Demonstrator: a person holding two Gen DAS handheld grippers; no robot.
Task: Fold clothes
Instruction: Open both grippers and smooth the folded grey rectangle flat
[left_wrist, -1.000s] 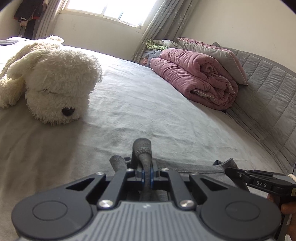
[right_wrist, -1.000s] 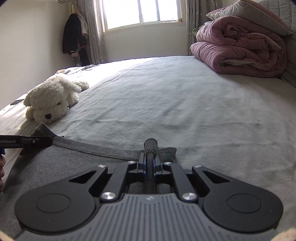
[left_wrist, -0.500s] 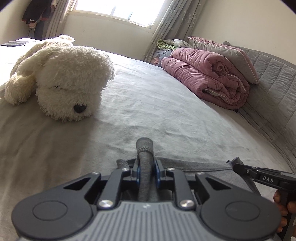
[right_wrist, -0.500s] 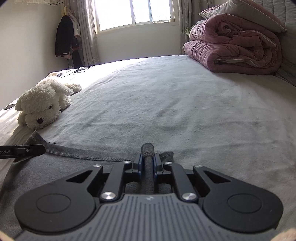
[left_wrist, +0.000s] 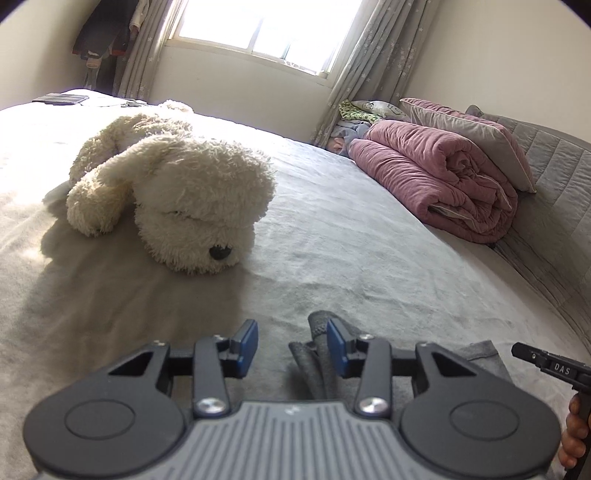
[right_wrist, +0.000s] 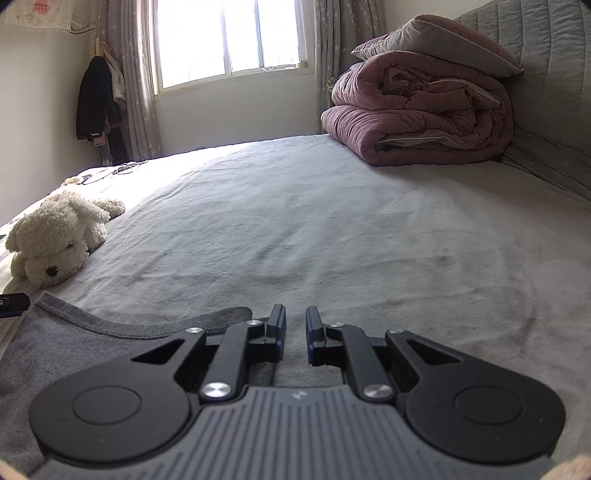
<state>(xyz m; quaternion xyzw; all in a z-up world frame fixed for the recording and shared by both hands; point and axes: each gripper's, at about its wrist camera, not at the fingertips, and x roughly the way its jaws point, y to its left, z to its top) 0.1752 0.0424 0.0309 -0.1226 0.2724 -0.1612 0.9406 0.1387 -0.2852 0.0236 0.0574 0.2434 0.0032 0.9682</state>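
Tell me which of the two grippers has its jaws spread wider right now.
The left gripper: its jaws stand far apart beside a bunched bit of the grey garment. The right gripper shows only a narrow gap.

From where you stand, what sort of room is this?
Most likely a home bedroom: a wide bed, a rolled pink quilt by the padded headboard, and a plush dog.

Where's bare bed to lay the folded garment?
Free: the wide sheet between plush dog and pink quilt, ahead of the right gripper. Crowded: near edge, under the grey garment, and by the dog near the left gripper.
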